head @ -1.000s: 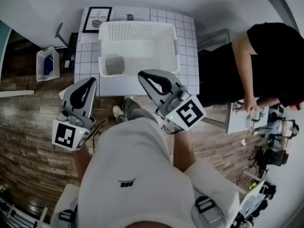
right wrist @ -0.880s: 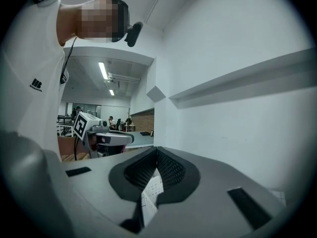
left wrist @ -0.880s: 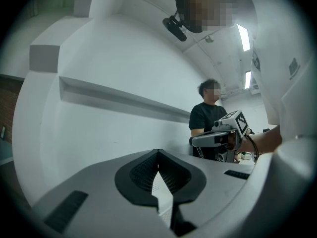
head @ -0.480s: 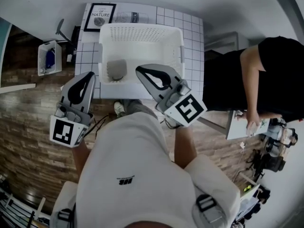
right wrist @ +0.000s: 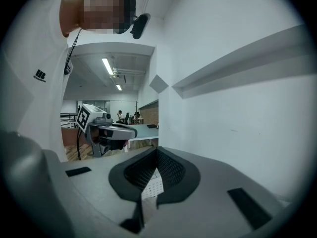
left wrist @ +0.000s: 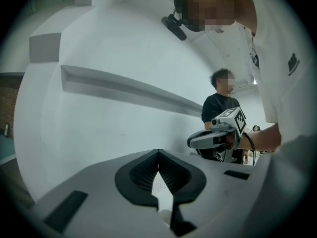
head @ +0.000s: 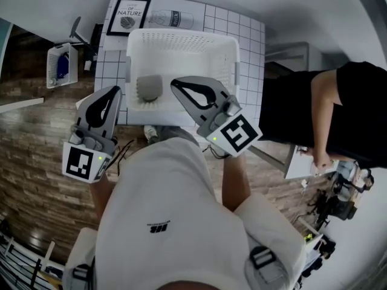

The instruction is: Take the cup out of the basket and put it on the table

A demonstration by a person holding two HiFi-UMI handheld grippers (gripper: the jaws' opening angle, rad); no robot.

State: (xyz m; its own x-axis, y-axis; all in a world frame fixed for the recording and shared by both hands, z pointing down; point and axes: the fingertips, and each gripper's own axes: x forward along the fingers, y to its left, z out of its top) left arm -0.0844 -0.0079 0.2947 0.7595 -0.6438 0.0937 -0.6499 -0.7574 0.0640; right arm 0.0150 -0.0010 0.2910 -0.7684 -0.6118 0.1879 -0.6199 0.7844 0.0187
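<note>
White perforated plastic forms the basket (head: 181, 44), which stands on a white tiled surface (head: 248, 35) against the wall. The grey cup (head: 149, 87) sits inside the basket, on its floor, close to the left wall and towards the near side. I cannot tell whether it stands upright.

My right claw (head: 175, 84) reaches over the basket's near rim, its tip just to the right of the cup and apart from it. In the right gripper view its two halves meet at the tip, clenched with nothing between them. My left claw (head: 114, 91) hangs outside the basket, just beside its left wall, over the tiled surface. The left gripper view shows it clenched the same way and empty.

A framed print (head: 129, 16) stands at the far left corner of the surface. On the wooden floor (head: 36, 162) to the left is a small white bin (head: 60, 65) with something blue in it. A second person in a black top (head: 357, 101) stands to the right of the surface.
</note>
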